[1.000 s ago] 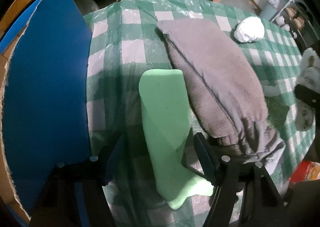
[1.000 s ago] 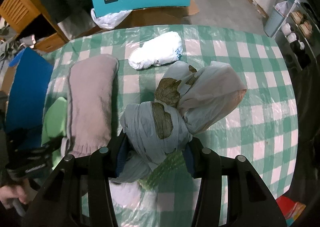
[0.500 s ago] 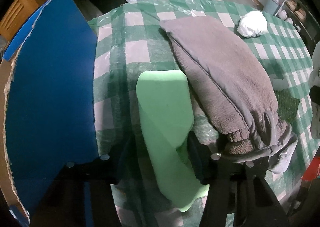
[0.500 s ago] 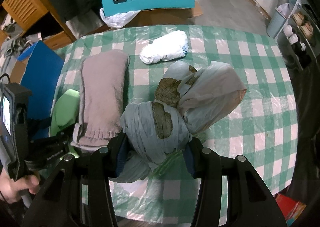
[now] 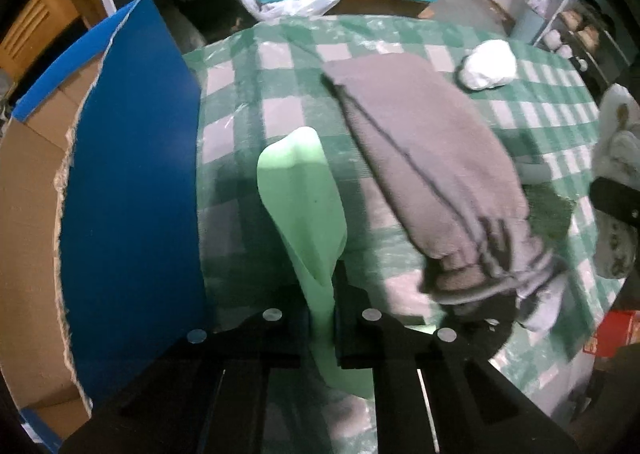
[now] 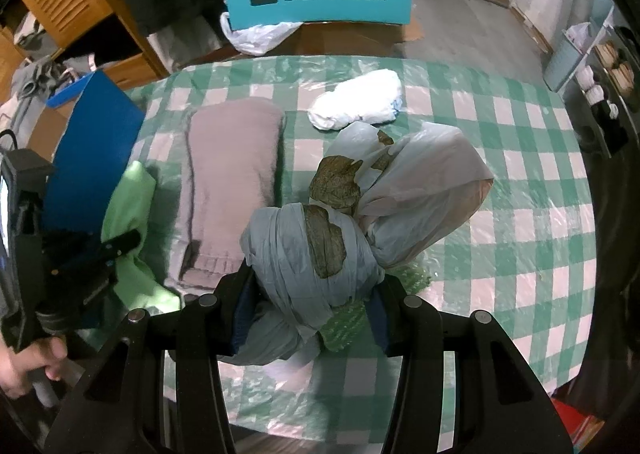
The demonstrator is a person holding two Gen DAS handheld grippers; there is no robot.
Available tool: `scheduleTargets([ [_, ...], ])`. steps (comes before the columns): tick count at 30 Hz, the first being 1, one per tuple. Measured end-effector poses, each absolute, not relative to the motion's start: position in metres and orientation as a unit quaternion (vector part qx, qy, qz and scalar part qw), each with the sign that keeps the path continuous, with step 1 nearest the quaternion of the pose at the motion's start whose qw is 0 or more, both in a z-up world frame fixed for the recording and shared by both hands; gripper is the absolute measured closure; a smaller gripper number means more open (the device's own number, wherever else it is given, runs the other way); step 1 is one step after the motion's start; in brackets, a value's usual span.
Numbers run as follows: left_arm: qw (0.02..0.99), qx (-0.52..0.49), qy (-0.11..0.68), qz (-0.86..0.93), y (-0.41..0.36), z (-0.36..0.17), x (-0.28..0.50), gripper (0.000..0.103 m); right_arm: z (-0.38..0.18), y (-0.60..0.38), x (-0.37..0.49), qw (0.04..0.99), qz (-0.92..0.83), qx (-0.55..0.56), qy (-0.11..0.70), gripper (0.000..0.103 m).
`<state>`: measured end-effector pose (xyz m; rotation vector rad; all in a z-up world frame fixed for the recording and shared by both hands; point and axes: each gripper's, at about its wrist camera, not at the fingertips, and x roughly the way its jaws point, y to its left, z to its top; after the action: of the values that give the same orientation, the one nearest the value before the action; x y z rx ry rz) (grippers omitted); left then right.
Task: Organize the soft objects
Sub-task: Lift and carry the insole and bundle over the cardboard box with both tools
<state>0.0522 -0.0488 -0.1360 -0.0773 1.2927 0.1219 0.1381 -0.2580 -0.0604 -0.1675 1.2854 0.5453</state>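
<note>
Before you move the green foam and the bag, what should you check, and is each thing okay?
1. Left gripper has the green foam: ok. Its jaws have just been closing and now pinch the foam's near end.
2. Foam is free of the grey towel: ok, they lie side by side, apart.
3. Right gripper has the tied bag: ok, the bundle is squeezed between its fingers.
4. Bag fully off the checked tablecloth: cannot tell.
5. Blue cardboard box is open to take things: ok, its flap stands up, but the inside is barely seen.
</note>
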Motion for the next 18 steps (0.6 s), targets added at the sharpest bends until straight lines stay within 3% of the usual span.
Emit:
scheduleTargets([
  [18, 0.837, -0.028, 0.547, 0.012, -0.067, -0.082, 0.041, 0.096, -0.027, -0.244, 0.123, 0.774, 0.277, -0.106, 0.56, 0.056],
])
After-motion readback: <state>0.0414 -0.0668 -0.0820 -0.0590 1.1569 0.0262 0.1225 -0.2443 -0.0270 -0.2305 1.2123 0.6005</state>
